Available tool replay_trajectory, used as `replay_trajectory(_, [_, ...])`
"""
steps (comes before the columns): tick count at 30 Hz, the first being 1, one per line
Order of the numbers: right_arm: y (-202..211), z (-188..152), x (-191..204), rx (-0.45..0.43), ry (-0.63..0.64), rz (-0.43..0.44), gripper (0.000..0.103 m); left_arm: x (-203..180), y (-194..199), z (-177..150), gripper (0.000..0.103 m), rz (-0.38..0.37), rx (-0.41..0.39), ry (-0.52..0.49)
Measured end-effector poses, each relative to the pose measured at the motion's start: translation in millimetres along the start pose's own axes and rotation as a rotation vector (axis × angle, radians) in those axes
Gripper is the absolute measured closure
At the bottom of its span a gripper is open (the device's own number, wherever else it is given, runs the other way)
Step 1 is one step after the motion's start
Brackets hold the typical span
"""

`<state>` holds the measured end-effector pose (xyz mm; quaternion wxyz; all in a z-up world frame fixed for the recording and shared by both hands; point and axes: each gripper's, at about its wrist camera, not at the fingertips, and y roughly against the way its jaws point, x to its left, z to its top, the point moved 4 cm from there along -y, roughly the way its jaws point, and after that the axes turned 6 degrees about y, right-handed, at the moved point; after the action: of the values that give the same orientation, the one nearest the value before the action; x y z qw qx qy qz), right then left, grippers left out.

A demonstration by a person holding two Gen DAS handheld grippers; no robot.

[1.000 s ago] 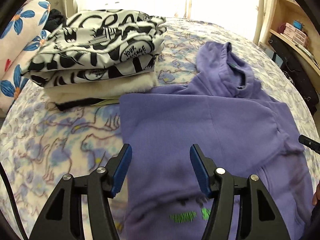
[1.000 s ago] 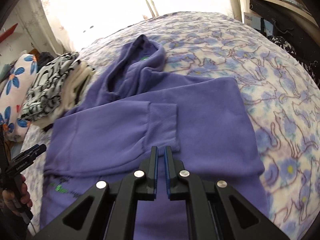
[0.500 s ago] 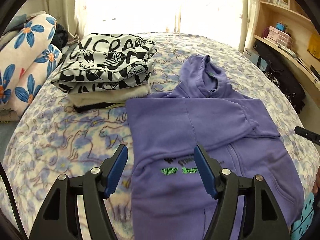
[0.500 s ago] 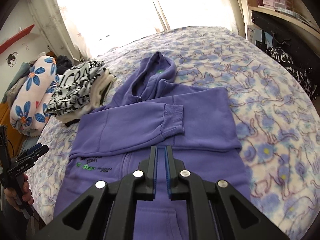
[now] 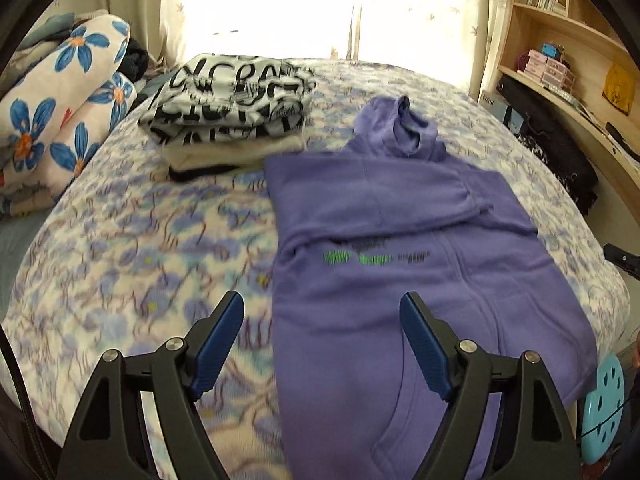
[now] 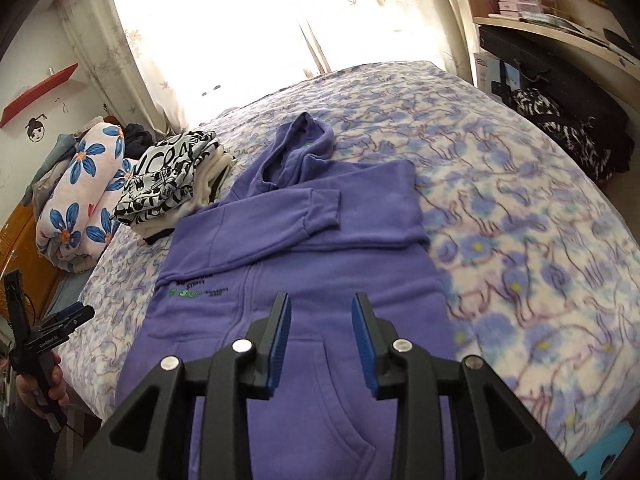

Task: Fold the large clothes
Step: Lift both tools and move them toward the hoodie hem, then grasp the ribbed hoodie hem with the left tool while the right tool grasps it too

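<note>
A purple hoodie [image 5: 400,240] [image 6: 304,264] lies flat on the bed, front up, hood toward the window, both sleeves folded across the chest. Green and black print shows below the sleeves. My left gripper [image 5: 322,312] hangs above the hoodie's lower left edge, its jaws opening wide with nothing between them. My right gripper [image 6: 320,312] hovers over the hoodie's lower front near the pocket, its jaws opening with nothing between them. The left gripper [image 6: 68,316] also shows at the left edge of the right wrist view, held by a hand.
A stack of folded clothes [image 5: 236,96] [image 6: 172,176], black-and-white print on top, sits left of the hood. A rolled flowered quilt [image 5: 60,120] lies at the bed's left side. Wooden shelves [image 5: 568,40] stand on the right. A turquoise stool [image 5: 604,400] stands by the bed's near corner.
Both grippers have pulled back and up from the hoodie, so more of it shows. The right gripper's jaws went from shut to apart; the left gripper's jaws widened.
</note>
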<state>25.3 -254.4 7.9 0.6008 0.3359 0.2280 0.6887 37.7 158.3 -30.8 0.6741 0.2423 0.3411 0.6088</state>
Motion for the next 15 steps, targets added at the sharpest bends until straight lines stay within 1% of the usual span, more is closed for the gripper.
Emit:
replay_trajectory(4, [9,-26,-18,0.030,-0.016,-0.024,0.071,12,-3,-30,0.024,-0.006,0.054,0.042])
replay_trajectory(8, [16,-54,-37,0.073,-0.017,-0.043,0.071,25,-12,-65,0.024,-0.026,0.130,0.085])
replay_trajectory(13, [21,-93,-65,0.138,-0.037,-0.068,0.071,31,-21,-102,0.024,-0.082,0.215,0.123])
replay_trajectory(15, [20,-107,-74,0.168,-0.053,-0.061,0.071,31,-24,-115,0.024,-0.111,0.244,0.135])
